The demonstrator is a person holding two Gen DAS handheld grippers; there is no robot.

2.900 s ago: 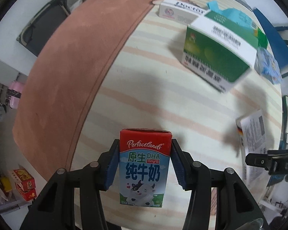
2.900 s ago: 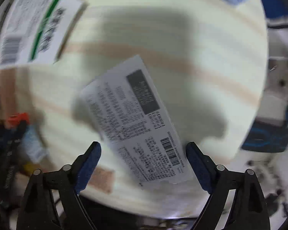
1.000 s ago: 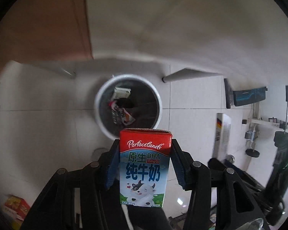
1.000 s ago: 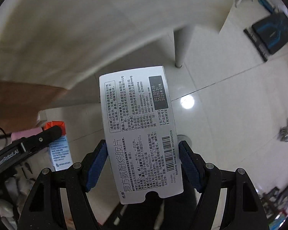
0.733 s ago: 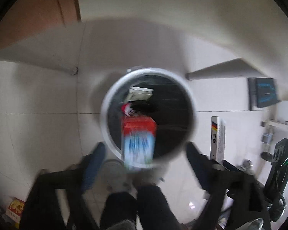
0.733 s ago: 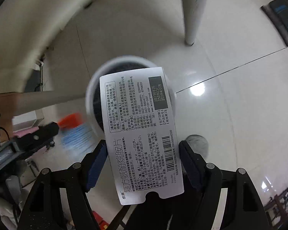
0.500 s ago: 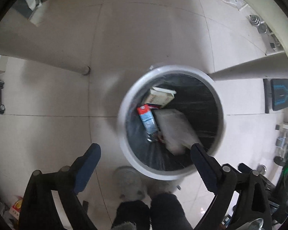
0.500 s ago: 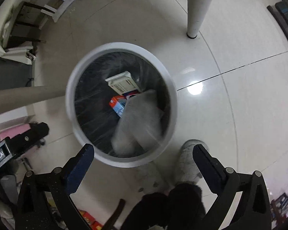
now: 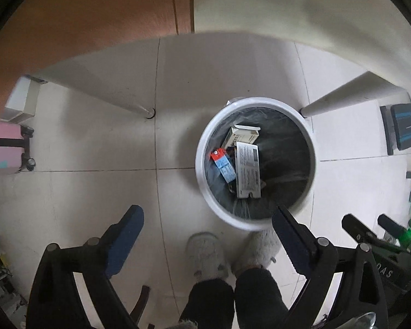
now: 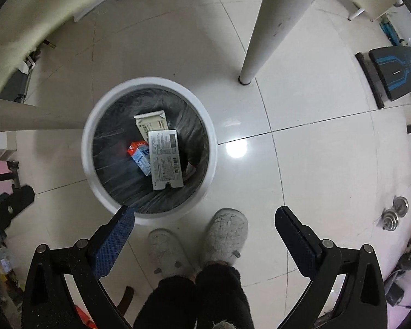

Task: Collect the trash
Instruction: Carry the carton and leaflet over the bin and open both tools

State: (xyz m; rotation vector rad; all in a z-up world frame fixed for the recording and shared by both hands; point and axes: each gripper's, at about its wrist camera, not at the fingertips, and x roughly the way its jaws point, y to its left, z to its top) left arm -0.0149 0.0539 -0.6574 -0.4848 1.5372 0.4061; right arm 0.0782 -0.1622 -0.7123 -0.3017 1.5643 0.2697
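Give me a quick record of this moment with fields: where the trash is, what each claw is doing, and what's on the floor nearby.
bin: round white trash bin with black liner, on tiled floor
contents: red and blue milk carton, grey printed medicine box lying partly over it, white carton behind
left claw: open, empty
right claw: open, empty
nearby: grey fuzzy slippers, white table leg
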